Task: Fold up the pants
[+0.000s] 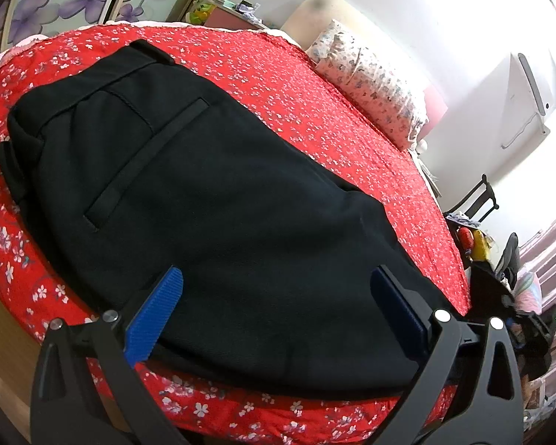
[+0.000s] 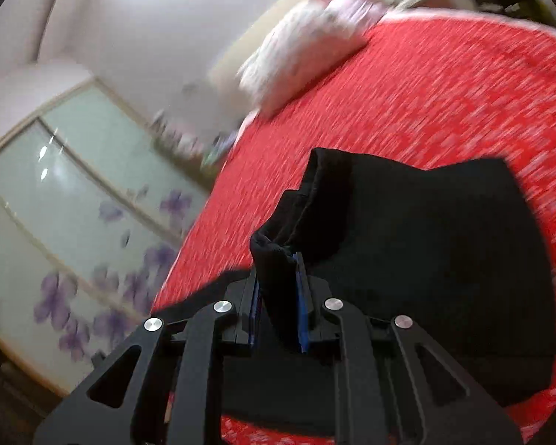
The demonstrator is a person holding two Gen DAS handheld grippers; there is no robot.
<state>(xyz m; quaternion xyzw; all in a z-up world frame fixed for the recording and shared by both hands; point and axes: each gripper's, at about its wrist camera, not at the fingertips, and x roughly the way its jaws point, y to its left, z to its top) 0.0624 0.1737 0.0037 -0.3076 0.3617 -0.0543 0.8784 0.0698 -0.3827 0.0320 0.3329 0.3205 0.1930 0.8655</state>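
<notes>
In the left wrist view, one pair of black pants (image 1: 211, 193) lies spread on a red bedspread (image 1: 315, 104) printed with small white flowers, its waistband at the far left and its near edge at the bed's near side. The left gripper (image 1: 278, 319) stands wide open, its two blue pads (image 1: 155, 315) apart over the near cloth and gripping nothing. One flowered pillow (image 1: 367, 81) lies at the far right; no writing is readable. In the right wrist view, blurred by motion, the right gripper (image 2: 280, 300) is nearly closed, its two pads pinching a bunched fold of the pants (image 2: 426, 244) lifted above the bedspread (image 2: 444, 92). One pillow (image 2: 304, 59) lies far off, and a wardrobe (image 2: 74, 222) with purple flowers stands left.
</notes>
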